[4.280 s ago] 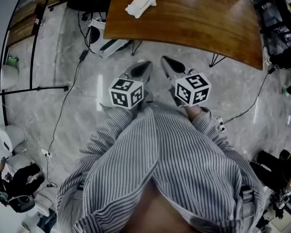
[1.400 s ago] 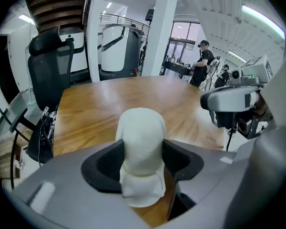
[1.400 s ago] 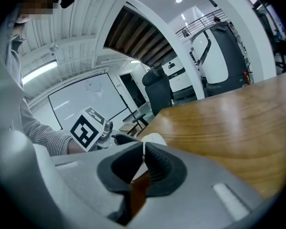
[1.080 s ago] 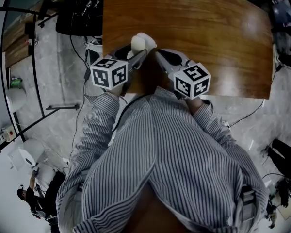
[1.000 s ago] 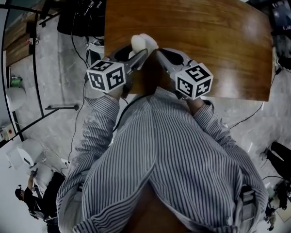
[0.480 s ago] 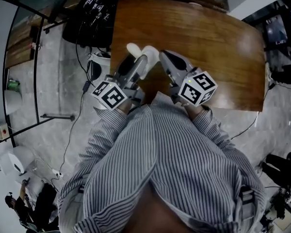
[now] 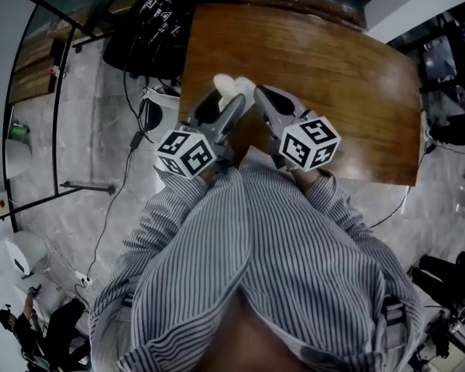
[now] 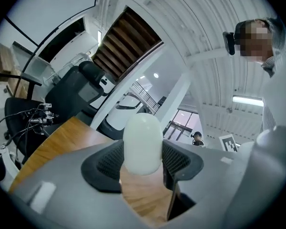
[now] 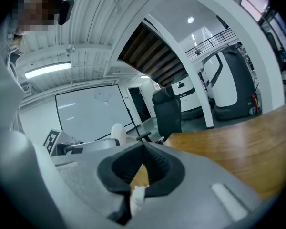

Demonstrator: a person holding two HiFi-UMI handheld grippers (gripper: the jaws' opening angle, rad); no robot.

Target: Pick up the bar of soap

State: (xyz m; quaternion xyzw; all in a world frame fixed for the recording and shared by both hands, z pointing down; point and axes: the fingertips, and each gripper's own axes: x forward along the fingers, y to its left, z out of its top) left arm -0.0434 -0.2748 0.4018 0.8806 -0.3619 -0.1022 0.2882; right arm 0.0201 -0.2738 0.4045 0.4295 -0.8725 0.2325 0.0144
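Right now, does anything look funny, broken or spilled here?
Nothing looks broken or spilled. The only unusual sight is the white bar of soap: it is clamped between the pads of the left gripper and pokes out past them, rather than lying flat on the wooden table.

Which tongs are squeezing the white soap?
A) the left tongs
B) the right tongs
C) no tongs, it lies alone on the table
A: in the left gripper view, the left tongs press their dark pads on both sides of the bar of soap, while the right tongs are closed with no soap between them.
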